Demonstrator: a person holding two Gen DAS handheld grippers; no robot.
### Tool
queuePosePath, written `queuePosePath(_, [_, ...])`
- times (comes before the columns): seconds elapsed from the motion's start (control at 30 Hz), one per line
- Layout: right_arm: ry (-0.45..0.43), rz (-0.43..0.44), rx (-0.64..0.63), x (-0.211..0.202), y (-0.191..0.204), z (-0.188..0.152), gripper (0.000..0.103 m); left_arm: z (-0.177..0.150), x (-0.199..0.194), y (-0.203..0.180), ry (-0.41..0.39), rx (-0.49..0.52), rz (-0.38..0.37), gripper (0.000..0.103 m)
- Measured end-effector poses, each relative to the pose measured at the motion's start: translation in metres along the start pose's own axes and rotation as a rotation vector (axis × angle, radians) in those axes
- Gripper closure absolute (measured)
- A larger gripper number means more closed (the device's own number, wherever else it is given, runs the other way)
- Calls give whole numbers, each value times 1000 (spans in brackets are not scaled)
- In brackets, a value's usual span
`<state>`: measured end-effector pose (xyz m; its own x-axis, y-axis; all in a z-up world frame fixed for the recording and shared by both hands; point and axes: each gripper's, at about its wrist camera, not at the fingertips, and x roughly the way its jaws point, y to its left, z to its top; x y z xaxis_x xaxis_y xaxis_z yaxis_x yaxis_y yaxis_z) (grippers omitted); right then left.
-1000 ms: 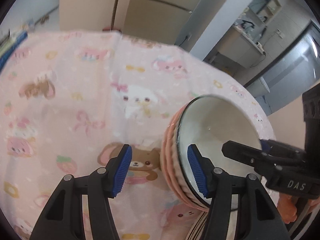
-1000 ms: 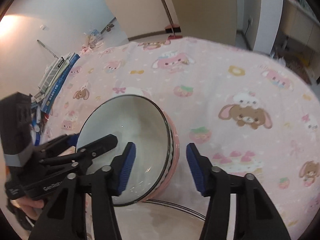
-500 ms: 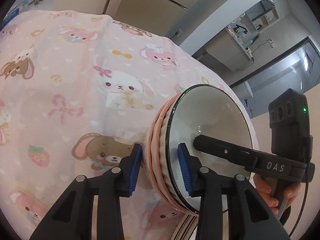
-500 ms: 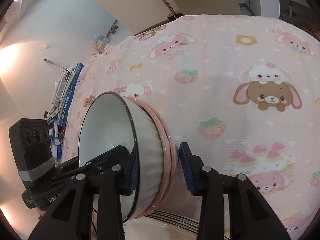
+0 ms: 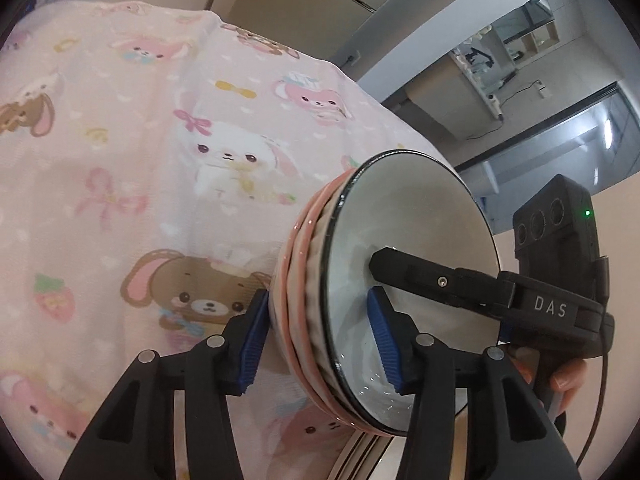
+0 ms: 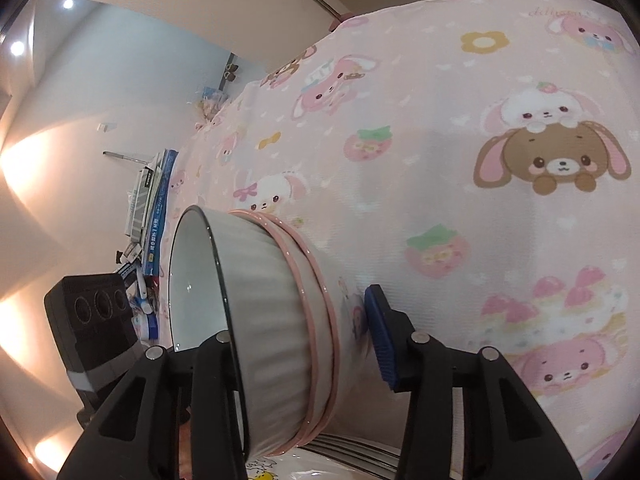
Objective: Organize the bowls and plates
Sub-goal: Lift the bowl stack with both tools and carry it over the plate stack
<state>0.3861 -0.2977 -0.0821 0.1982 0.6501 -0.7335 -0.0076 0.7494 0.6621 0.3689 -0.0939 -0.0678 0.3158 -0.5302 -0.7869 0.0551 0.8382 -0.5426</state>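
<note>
Item: nested bowls [image 5: 360,280], one stack. A white ribbed bowl with a dark rim sits inside pink-rimmed bowls; the stack is tipped on its side, mouth facing your right hand, above the pink cartoon-print cloth [image 5: 140,140] on the surface.

Left tool [image 5: 320,340]: your jaws straddle the stack's wall, one blue pad [image 5: 252,344] against the pink outside, the other inside the white bowl. They are opening; the inner pad looks just off the glaze, so you no longer clamp the stack.

Right tool [image 6: 304,344]: you straddle the opposite wall, one finger inside the bowl, the blue pad [image 6: 380,344] beside the outermost base. Jaws opening; whether that pad touches, you cannot tell.

Below the stack: the rim of a striped plate [image 6: 352,448].

Surface's far edge: books and clutter [image 6: 152,208].
</note>
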Motion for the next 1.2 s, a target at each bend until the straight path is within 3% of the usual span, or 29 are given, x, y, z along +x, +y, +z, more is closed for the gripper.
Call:
queuePosePath(0.3, [-45,-45,-47,-15,16,-3,60,-1,-12,-3,0,-17,6,54])
queuePosePath(0.57, [-94,-15,-56,-36,25,-6,60,-5,-33,-10,-29,-6,-12,55])
queuePosePath(0.7, [-101,38,1,-42,25,-9,60,-8,-49,-18,-62,5,9,56])
queuePosePath(0.9, [-115,54,-9,-65,35,-29,60,-17,-71,-28,-72,-6,-20,56])
queuePosePath(1.2, [-150,49,1,-111,31,-69,60,-56,-88,-74,-59,63,-19,57])
